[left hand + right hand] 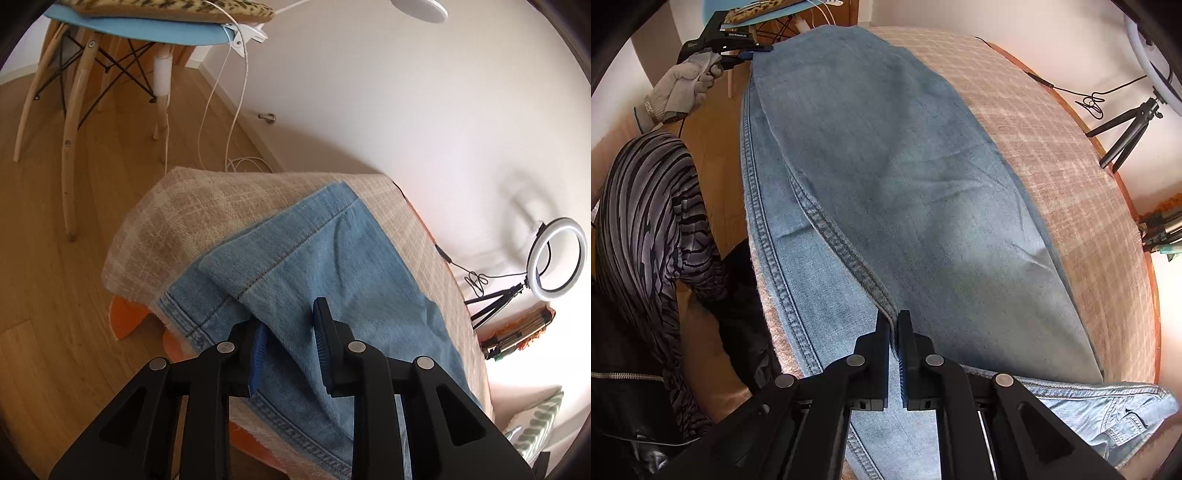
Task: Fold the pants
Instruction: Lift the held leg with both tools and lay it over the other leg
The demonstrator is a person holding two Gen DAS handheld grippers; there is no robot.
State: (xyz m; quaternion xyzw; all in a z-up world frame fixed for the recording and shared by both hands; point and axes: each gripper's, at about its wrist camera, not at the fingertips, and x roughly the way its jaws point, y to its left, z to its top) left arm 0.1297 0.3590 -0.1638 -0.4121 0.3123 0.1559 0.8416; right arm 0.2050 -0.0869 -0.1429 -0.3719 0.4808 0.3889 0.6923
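Right gripper (894, 332), nearest in its own view, is clamped on a seamed fold of the jeans (886, 177) near the waist end; left gripper (290, 339), at the hem end, stands with jaws apart, denim lying between the pads and seemingly unpinched. One leg appears already laid over the other lengthwise, its edges not quite aligned, so the first fold looks done; the crosswise folds remain. Jeans lie along a checked cloth (1052, 147) covering an orange-edged table (1154, 280). Beyond: wooden floor (55, 295), a blue chair (147, 29), white cables, a ring light (557, 258) on a tripod, white wall.
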